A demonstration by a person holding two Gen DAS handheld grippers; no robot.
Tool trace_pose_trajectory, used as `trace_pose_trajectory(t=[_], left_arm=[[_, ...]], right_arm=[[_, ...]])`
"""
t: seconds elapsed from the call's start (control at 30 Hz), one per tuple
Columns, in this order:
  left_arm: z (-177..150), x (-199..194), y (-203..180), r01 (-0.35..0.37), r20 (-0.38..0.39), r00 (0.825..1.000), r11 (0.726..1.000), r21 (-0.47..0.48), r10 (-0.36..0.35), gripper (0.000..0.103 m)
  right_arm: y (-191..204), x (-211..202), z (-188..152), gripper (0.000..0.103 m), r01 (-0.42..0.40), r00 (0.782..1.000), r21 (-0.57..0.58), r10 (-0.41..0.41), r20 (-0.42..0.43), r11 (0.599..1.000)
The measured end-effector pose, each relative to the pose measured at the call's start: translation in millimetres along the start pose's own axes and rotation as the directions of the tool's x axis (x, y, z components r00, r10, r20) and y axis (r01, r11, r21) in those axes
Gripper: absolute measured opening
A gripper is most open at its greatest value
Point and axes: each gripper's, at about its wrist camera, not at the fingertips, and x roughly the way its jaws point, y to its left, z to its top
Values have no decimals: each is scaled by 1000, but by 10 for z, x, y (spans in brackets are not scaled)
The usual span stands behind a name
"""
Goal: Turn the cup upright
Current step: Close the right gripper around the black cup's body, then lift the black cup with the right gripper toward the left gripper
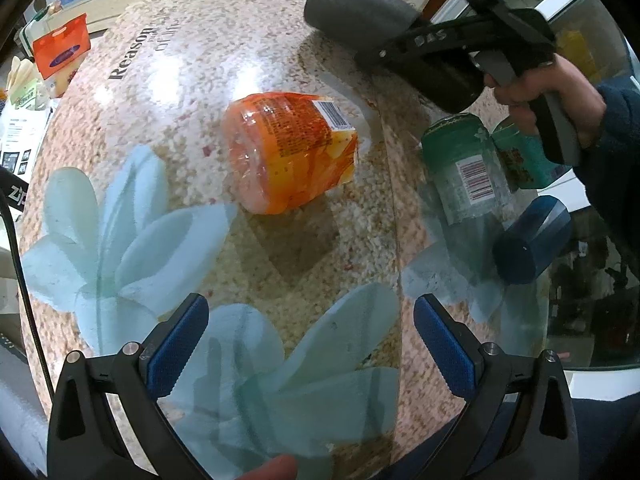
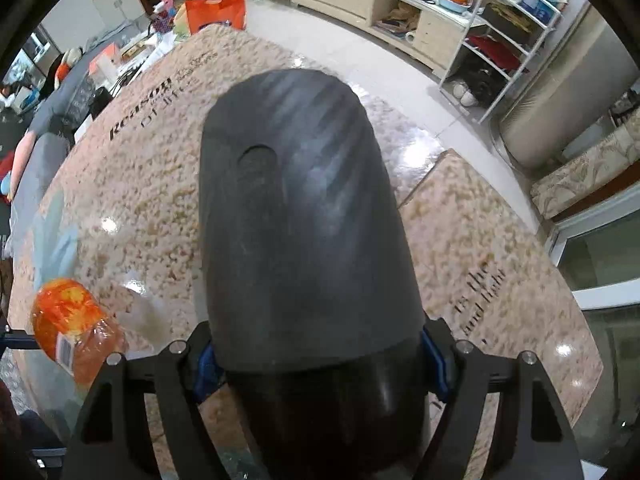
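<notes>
A dark grey cup (image 2: 304, 216) fills the right wrist view, held lengthwise between the blue pads of my right gripper (image 2: 320, 360), which is shut on it. In the left wrist view the same cup (image 1: 356, 8) hangs in the air above the far side of the table, lying roughly sideways, with the right gripper (image 1: 424, 46) around it. My left gripper (image 1: 312, 344) is open and empty, low over the near part of the glass-topped table (image 1: 168, 128).
An orange plastic cup (image 1: 288, 152) lies on its side mid-table; it also shows in the right wrist view (image 2: 76, 328). A green jar (image 1: 464, 168), a teal tin (image 1: 524, 160) and a dark blue cup (image 1: 528, 240) sit at the right. The table edge runs close on the right.
</notes>
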Motion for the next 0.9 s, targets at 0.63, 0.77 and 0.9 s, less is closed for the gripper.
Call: trace_pose_trajectory(t=[0.63,0.77,0.9], left_arm=[[15,-506,25,-24,58,998,992,124,17,103],[-102,-617,15,-35,63,998,987,159,25,103],[-246,-768,46,-30,80,997,982,186,15,103]], right_arm=[[391,-1640,-578,77,-16,982,167,-16,189,986],[671,-1937,-940,77,-20,977,221,-27,209,975],[1037,-1949,-1203,77,-15,976,282,-47,211,959]])
